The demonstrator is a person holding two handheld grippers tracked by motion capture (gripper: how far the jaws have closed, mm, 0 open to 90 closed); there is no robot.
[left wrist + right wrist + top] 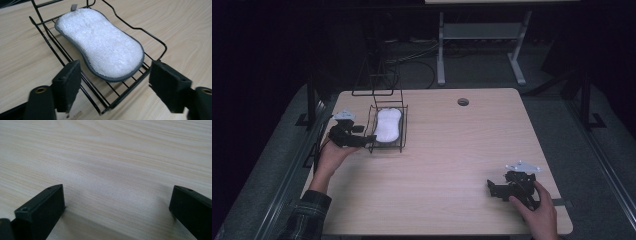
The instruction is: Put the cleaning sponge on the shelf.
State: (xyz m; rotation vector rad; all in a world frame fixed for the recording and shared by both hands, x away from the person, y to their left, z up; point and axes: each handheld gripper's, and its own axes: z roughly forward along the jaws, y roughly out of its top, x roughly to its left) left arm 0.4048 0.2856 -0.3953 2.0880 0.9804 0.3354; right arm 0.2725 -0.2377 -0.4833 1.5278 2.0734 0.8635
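A white, peanut-shaped sponge (388, 124) (100, 47) with a grey rim lies flat in a low black wire basket (401, 131) (50, 40) at the table's left side. My left gripper (368, 139) (113, 80) is at the basket's near left corner, open, its jaws standing to either side of the basket's end wire without touching the sponge. At the right front of the table my right gripper (490, 187) (117, 202) rests low over bare wood, open, nothing between its jaws.
A taller black wire frame (377, 80) rises behind the basket at the table's far left edge. A round cable hole (463, 102) sits near the far edge. The light wooden table (452, 150) drops off to dark floor on all sides.
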